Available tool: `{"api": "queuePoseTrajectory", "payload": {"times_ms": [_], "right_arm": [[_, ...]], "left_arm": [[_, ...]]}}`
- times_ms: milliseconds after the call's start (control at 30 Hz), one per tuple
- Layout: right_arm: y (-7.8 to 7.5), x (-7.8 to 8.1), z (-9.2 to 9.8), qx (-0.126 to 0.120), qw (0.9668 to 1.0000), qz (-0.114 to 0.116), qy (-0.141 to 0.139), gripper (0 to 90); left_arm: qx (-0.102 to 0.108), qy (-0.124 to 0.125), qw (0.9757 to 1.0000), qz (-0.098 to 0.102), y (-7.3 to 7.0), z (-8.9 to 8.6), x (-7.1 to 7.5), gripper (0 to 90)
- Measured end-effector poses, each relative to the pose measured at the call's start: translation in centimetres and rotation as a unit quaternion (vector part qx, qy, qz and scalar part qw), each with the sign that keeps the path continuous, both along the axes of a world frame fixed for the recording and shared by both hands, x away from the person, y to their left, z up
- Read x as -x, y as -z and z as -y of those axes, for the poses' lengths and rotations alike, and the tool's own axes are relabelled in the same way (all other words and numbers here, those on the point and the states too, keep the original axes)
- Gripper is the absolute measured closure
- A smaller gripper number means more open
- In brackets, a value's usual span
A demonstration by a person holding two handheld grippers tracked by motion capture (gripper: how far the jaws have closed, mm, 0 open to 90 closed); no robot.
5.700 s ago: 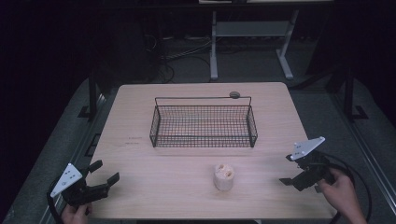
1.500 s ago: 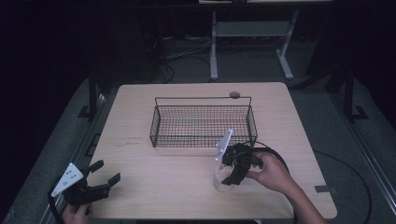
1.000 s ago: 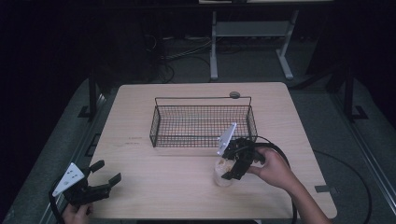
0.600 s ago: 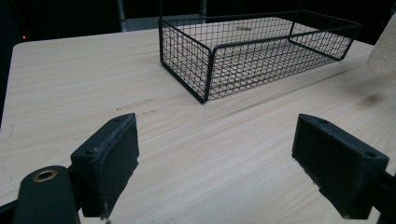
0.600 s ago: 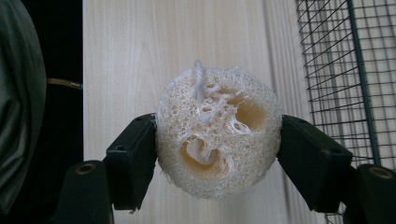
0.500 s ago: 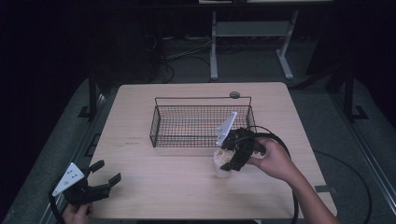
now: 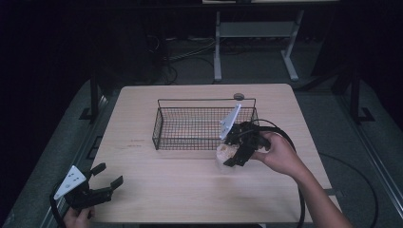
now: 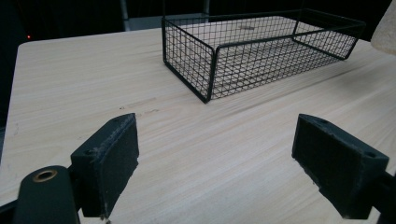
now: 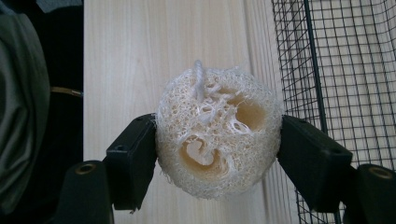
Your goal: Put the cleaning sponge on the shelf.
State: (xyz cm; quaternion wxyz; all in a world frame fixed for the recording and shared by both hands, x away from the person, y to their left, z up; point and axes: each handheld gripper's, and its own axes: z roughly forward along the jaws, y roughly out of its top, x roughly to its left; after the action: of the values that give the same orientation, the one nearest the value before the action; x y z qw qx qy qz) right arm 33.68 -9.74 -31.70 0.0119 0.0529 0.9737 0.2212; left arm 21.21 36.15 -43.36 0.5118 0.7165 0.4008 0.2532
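A pale, round loofah sponge [image 9: 217, 135] with a short white string loop is squeezed between the two black pads of my right gripper [image 9: 218, 158]. In the high view that right gripper [image 7: 231, 154] holds the loofah sponge [image 7: 225, 152] above the table, just in front of the right end of the black wire basket [image 7: 204, 126]. My left gripper [image 7: 109, 183] rests at the table's front left corner, jaws wide apart and nothing between them. The left gripper view has its pads [image 8: 109, 158] spread over bare wood, facing the wire basket [image 8: 261, 51].
The light wooden table [image 7: 166, 190] has bare room in front of the basket. A small dark round disc [image 7: 238, 96] lies behind the basket near the far edge. The right gripper's black cable [image 7: 299, 199] loops off the table's right side. Dark floor surrounds the table.
My right gripper came in from the right edge, took hold of the loofah, and has lifted it up and toward the basket's front right corner. The left gripper has stayed in place.
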Motion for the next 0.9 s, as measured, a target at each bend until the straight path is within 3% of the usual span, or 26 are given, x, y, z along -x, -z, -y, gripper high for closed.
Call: {"api": "queuePoseTrajectory", "payload": {"times_ms": [900], "right_arm": [[-3.8,-2.6,-0.6,0.002,0.9997,0.025,0.002,29.6]], "left_arm": [[-0.001,-0.001,1.0,0.0,-0.1,0.0,0.1,13.9]]}}
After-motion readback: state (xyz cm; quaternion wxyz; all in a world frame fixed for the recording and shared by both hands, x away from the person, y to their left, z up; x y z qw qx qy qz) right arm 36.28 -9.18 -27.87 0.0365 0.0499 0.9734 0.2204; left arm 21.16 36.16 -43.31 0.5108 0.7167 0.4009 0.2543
